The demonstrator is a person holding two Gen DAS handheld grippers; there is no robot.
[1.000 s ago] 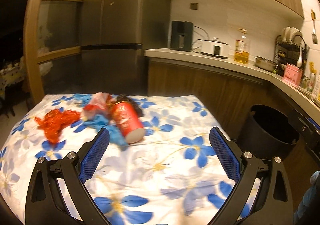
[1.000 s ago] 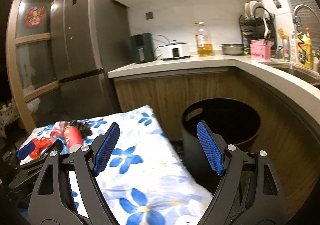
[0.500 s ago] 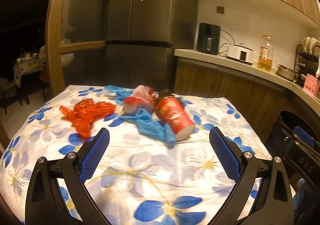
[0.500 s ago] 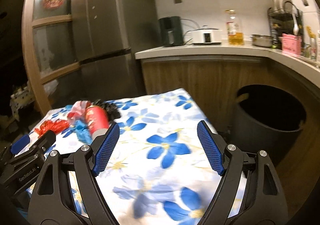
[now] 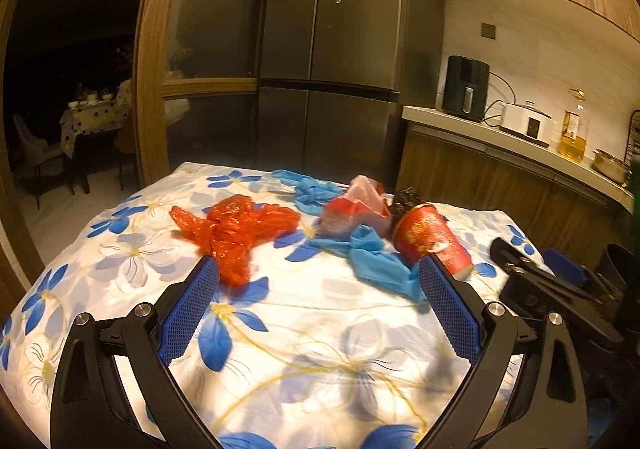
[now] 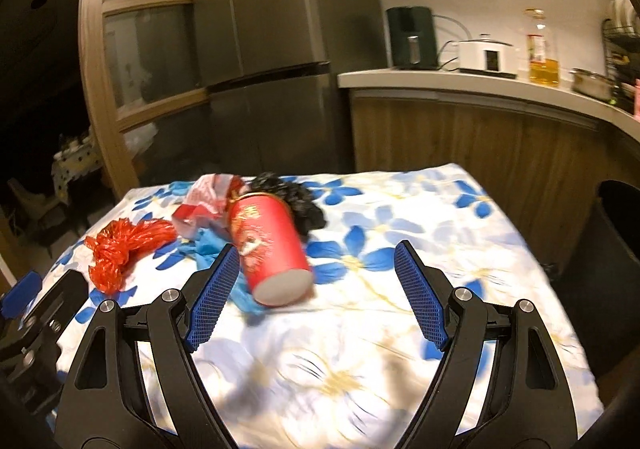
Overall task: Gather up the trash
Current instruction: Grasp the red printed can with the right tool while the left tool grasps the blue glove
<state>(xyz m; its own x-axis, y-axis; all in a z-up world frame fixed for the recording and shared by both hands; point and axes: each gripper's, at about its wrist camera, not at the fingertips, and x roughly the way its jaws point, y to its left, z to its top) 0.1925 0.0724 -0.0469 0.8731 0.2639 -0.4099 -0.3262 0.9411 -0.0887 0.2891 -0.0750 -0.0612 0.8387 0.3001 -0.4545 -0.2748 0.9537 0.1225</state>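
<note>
Nothing collected yet: the red cup (image 6: 269,249), red bag (image 5: 236,227) and blue wrappers (image 5: 374,261) lie clustered on the floral counter (image 6: 400,289). Both grippers, left gripper (image 5: 318,303) and right gripper (image 6: 316,287), hover with jaws spread, empty.

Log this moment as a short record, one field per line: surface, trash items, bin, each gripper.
surface: table under a blue-flowered cloth
trash 1: red paper cup, lying on its side
trash 2: crumpled red plastic bag, left of the pile
trash 3: blue plastic bag, beside and partly under the cup
trash 4: pink-and-red wrapper, behind the blue one
trash 5: black bag, behind the cup
bin: dark trash bin, off the table's right edge
left gripper: open, empty, above the cloth
right gripper: open, empty, cup's base between its fingers in view
</note>
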